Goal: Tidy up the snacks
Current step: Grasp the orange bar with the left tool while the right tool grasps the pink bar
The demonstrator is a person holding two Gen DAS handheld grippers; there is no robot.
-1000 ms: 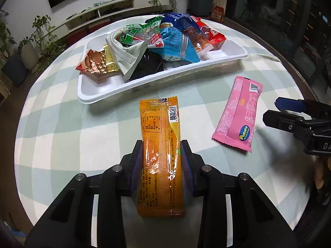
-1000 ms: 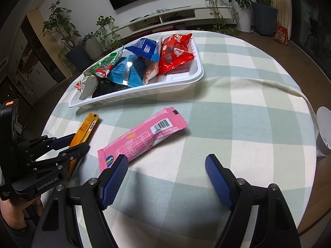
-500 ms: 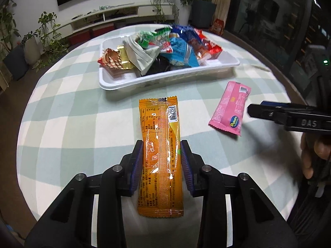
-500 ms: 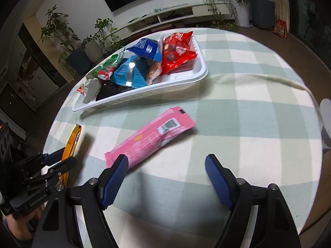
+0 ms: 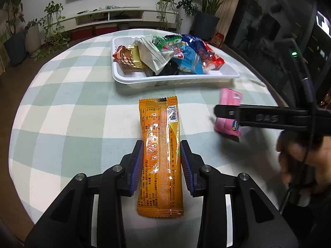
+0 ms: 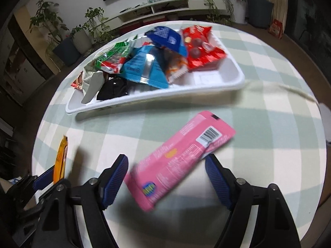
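Left hand-held gripper point(image 5: 162, 161): blue pads pressed on both long edges of orange snack pack point(image 5: 160, 157), clamped approx mid-length. Pack lies lengthwise along the fingers, barcode end pointing toward the tray, near end sticking out behind the pads. Whether lifted off the worktop point(image 5: 62, 111) or resting on it: can't tell.

Right hand-held gripper point(image 6: 166, 175): wide open, pads either side of pink snack pack point(image 6: 178, 157), not touching it as far as visible. Pack lies diagonal, barcode end up-right near the right pad, logo end low-left btwn the fingers. Some motion blur in right wrist view.

White tray point(image 5: 175, 80) farther back on the checked green/white cloth, piled w/ mixed packs: gold, green, blue, red, black. Orange pack just short of tray's near rim, not touching. Pink pack to the right of orange, apart from it.

In left wrist view, right gripper crosses sideways in front of pink pack, partly hiding it.
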